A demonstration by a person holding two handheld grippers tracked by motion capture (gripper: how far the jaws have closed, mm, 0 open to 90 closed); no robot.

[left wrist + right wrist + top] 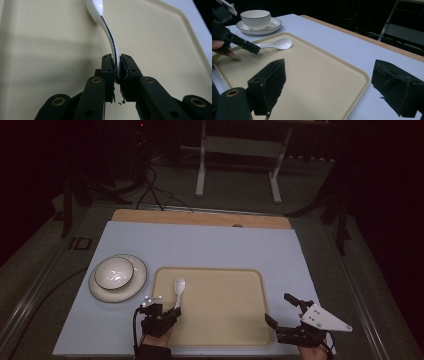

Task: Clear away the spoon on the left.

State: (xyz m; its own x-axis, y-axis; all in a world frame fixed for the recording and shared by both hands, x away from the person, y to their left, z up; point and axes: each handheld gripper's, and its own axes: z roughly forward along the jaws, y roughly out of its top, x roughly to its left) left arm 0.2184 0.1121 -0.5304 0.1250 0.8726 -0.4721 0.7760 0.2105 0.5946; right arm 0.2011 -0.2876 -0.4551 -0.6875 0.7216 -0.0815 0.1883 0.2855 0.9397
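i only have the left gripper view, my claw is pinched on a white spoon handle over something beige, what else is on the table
Observer: The beige surface is a rectangular beige plastic tray on a pale blue table top. Beside the tray stands a white ceramic bowl with a dark rim on a matching white saucer.
Operator: is the spoon lying flat or lifted
Observer: In the right gripper view the glossy white ceramic spoon has its bowl end resting on the tray, hollow side up, with the left claw shut on the handle.
Operator: where's my other claw
Observer: The right claw hovers over the tray's near right corner, jaws wide apart, holding nothing.
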